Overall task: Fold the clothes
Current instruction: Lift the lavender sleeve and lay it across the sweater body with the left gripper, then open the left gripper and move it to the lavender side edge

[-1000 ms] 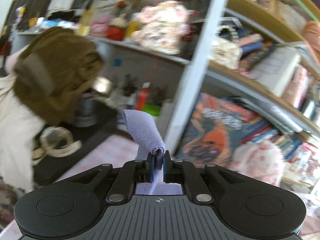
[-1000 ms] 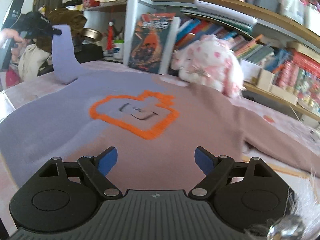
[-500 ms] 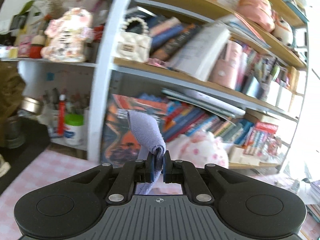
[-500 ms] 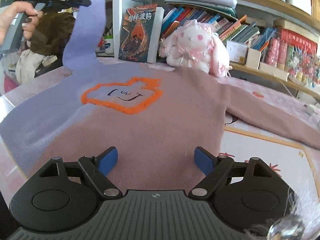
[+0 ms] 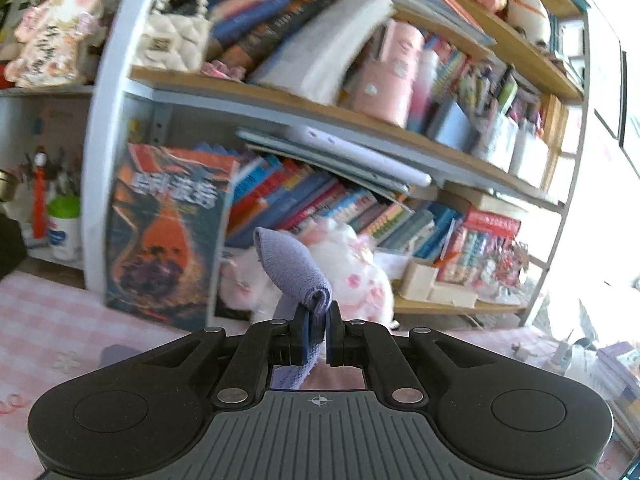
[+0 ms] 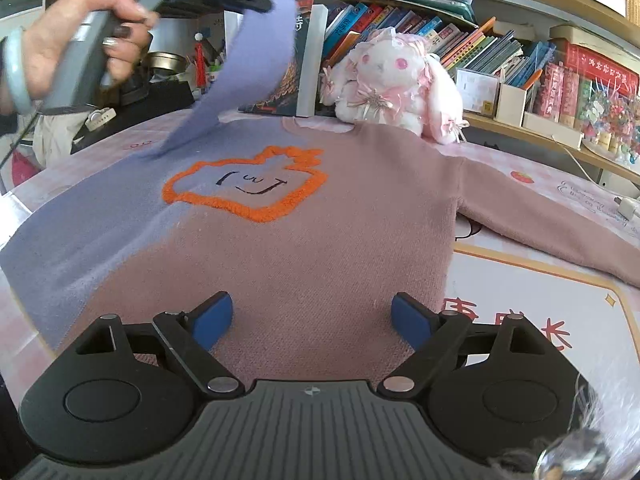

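Your left tool (image 5: 316,334) is clamped tight on the lilac knit sleeve cuff (image 5: 294,268), which bunches up above the pinched tips. Seen from your right wrist camera, that lilac sleeve (image 6: 248,68) is lifted up off the table and arcs over the left shoulder side of the pink-and-lilac knit sweater with the orange fuzzy outline patch (image 6: 280,220). The sweater body lies flat, face up, on the pink checkered table (image 6: 560,184), with its other sleeve stretched out flat away from the patch. Your right tool (image 6: 312,320) hangs wide open above the sweater's hem, gripping nothing. A white-and-pink plush bunny (image 6: 396,80) sits just behind the sweater's collar.
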`<state>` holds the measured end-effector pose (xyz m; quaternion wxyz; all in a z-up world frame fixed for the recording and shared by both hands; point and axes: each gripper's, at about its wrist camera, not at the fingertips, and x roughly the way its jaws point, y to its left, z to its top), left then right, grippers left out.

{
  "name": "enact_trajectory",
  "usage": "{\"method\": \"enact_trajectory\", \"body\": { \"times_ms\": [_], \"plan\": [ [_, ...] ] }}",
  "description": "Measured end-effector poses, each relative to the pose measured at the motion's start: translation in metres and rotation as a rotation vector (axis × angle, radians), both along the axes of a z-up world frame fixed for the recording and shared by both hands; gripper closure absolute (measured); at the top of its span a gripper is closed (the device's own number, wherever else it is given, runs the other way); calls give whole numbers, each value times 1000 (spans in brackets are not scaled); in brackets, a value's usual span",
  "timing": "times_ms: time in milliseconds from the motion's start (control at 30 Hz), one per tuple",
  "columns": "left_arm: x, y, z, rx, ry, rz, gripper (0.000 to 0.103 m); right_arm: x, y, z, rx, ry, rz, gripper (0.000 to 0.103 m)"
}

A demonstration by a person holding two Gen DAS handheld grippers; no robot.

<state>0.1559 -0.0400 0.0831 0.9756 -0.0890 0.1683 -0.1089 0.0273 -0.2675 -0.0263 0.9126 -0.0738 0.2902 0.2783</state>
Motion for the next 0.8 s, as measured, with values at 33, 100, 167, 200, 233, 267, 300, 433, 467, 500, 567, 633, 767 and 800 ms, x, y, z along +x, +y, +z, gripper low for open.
{"method": "enact_trajectory", "body": {
  "times_ms": [33, 100, 167, 200, 233, 267, 300, 433, 467, 500, 567, 633, 767, 800],
  "plan": [
    [5, -7, -5, 9, 8, 0, 97, 0, 0, 0, 1, 0, 0, 17],
    [13, -17, -15, 17, 28, 1, 97, 0, 0, 0, 3, 1, 1, 17],
    [19, -25, -25, 22, 50, 4, 97, 0, -1, 0, 6, 2, 1, 16],
    [22, -28, -30, 25, 65, 2, 97, 1, -1, 0, 8, 3, 1, 16],
    [26, -31, -36, 25, 91, -4, 95, 1, -1, 0, 9, 4, 1, 16],
    [29, -33, -41, 24, 118, -6, 90, 1, -1, 0, 9, 3, 1, 16],
    [32, -35, -45, 21, 152, -9, 86, 1, 0, 0, 7, 3, 1, 16],
    [31, -33, -56, 26, 211, -40, 36, 0, 0, 0, 6, 2, 3, 16],
    [25, -30, -55, 38, 197, -50, 36, 0, 0, -1, 8, 3, 4, 16],
    [18, -25, -53, 58, 184, -65, 35, 0, -1, -1, 9, 3, 4, 16],
    [2, -13, -50, 110, 167, -84, 34, 0, -1, -1, 11, 4, 4, 16],
    [-18, 3, -48, 181, 155, -87, 34, 0, -1, -1, 10, 3, 4, 16],
    [-67, 46, -53, 332, 153, -39, 34, 0, 0, -1, 4, 1, 4, 16],
    [-81, 58, -55, 367, 154, -20, 34, -1, 0, -1, 3, 0, 4, 16]
  ]
}}
